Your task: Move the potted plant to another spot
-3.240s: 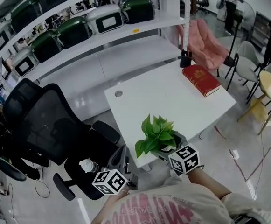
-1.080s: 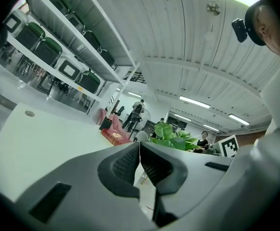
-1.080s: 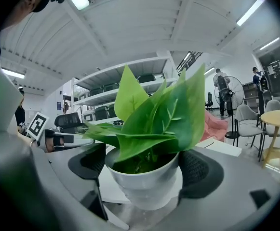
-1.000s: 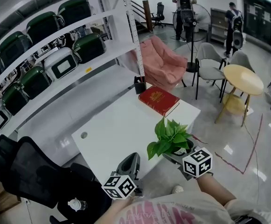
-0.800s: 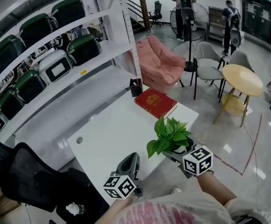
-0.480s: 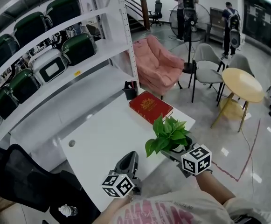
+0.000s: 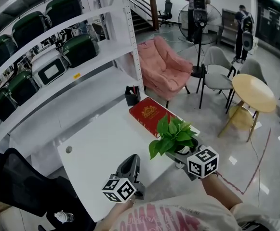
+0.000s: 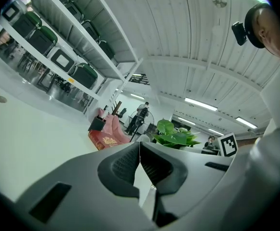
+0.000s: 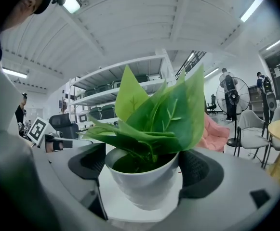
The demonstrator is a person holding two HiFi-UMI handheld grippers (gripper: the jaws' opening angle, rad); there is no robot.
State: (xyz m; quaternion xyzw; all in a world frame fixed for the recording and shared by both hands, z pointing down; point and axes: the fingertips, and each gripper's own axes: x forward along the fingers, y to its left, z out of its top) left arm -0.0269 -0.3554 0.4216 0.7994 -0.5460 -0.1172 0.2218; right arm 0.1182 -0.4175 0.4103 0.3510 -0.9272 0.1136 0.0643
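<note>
Two grippers in shot, one loaded, one not. The right gripper was clamped on the small white round pot w/ green leafy plant, one jaw pad on each side of the pot wall. The pot was upright, w/ dark soil inside and the broad leaves fanning up above the rim. In the head view the pot was held at the near-right edge of the white rectangular table, clear of the top; whether over the edge or just off it, couldn't tell. The left gripper had its jaws pressed together w/ nothing between them, low by the table's near edge and well apart from the plant. On the table's far end lay a red hardback book w/ gold emblem, flat, and just beyond it stood a black square pen holder, contents too small to make out. Behind the table ran a white metal shelf rack holding a row of green and white hard cases, lids closed. Off to the right were a pink soft armchair, a round yellow side table and a black pedestal fan.
</note>
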